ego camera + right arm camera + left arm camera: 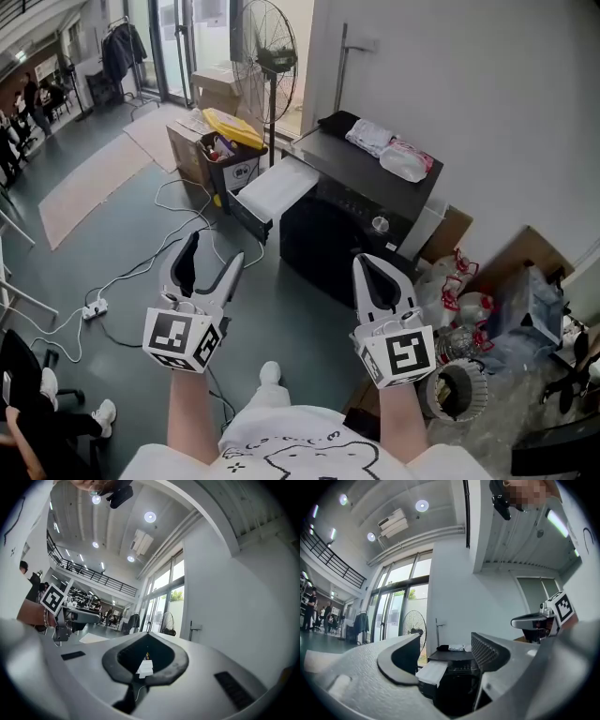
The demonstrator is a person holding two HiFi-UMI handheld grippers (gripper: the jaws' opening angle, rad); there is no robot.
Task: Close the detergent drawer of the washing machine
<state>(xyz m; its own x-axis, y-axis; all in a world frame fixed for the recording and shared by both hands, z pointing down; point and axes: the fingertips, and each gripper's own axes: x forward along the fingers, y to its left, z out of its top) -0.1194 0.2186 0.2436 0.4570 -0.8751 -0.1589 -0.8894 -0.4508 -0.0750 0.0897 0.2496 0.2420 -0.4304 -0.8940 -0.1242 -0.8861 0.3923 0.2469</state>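
Dressed in a white T-shirt [281,452] with a black line drawing, plus a white shoe [270,373]. Fitted with pale grey left gripper [216,247] and right gripper [365,260], black-lined fingers [231,274], and black-and-white marker cubes [179,339].

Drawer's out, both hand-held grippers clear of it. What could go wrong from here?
1. The detergent drawer sticks far out of the washing machine; a push off the middle of its front could skew and jam it.
2. The cardboard box stands close beside the drawer's front, so the open left hand-held gripper may bump it.
3. Cables lie on the floor before the machine: possible trip.
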